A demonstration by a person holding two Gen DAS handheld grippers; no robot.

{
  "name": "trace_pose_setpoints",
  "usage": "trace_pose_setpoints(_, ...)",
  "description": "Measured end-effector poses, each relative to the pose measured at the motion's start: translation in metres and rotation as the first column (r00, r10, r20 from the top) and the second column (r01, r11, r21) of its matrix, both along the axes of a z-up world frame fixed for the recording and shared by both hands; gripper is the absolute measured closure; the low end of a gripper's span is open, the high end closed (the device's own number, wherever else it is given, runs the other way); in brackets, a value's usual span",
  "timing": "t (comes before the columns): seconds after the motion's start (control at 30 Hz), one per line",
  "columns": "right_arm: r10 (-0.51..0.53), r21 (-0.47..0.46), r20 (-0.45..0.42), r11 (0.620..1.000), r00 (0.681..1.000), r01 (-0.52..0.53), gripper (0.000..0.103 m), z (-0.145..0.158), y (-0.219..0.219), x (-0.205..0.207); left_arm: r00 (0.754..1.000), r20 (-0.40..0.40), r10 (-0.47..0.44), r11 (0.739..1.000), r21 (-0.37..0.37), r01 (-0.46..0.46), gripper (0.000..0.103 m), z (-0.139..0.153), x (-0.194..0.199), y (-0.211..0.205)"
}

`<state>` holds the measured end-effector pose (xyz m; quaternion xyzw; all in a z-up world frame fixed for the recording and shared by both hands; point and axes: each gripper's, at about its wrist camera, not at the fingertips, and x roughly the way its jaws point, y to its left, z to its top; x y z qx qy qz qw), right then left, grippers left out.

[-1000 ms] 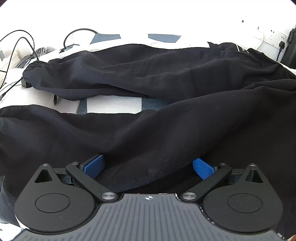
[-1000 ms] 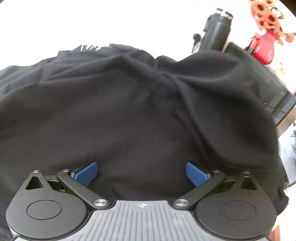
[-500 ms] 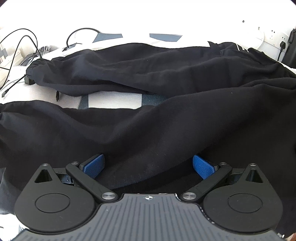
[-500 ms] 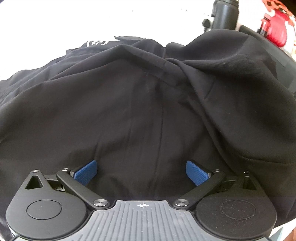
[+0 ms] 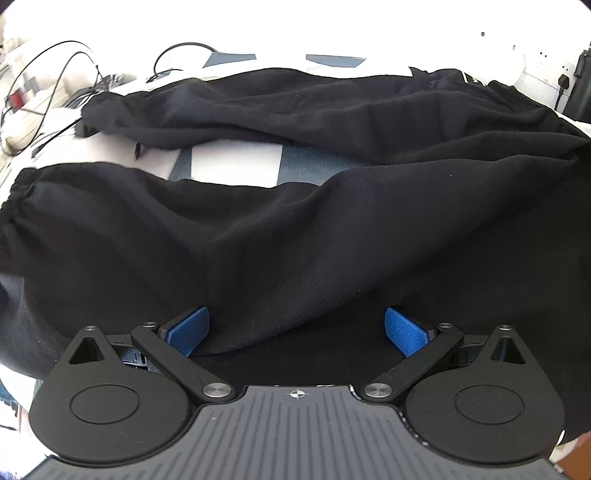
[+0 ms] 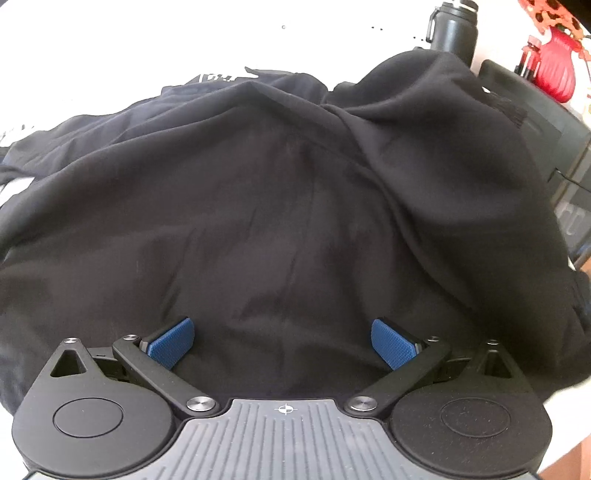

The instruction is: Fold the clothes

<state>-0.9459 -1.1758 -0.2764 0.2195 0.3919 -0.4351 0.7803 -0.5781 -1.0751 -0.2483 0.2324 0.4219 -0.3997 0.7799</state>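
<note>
Both claws stand released: the left gripper has its blue pads spread wide over the near leg of the black trousers, and the right gripper gapes likewise over their bunched upper part. The trousers lie spread on a white and blue checked surface, their two legs reaching leftward. Beyond are cables, a black bottle and a red vase

The trousers are plain black with a small white mark at the waistband. Both grippers are black with blue ribbed pads. The cloth beneath is white-and-blue checked. A black bottle stands beside a red vase.
</note>
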Motion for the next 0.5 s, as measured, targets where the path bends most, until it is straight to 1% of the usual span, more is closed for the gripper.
trace_pose_setpoints(0.17,0.04,0.024,-0.023,0.999,0.999,-0.039,0.001,0.004,0.006,-0.02,1.0,0.001,0.007,1.0,0.0,-0.007,0.0,0.002,-0.023,0.018)
trace_pose_setpoints(0.3,0.033,0.073,-0.046,0.997,0.998,-0.029,0.001,0.007,0.002,-0.029,1.0,-0.006,0.011,1.0,0.002,-0.011,0.0,0.002,-0.031,0.025)
trace_pose_setpoints(0.43,0.064,0.183,-0.104,0.982,0.993,-0.044,0.001,0.02,-0.034,-0.004,1.0,-0.024,0.009,1.0,0.026,-0.008,0.0,0.008,-0.031,0.019)
trace_pose_setpoints(0.47,0.06,0.205,-0.109,0.978,0.992,-0.037,0.001,0.027,-0.04,-0.001,1.0,-0.026,0.003,1.0,0.024,-0.002,0.001,0.012,-0.03,0.017)
trace_pose_setpoints(0.5,0.056,0.204,-0.087,0.978,0.995,-0.037,0.001,0.038,-0.047,0.002,1.0,-0.028,-0.003,1.0,0.023,0.003,0.001,0.017,-0.029,0.014)
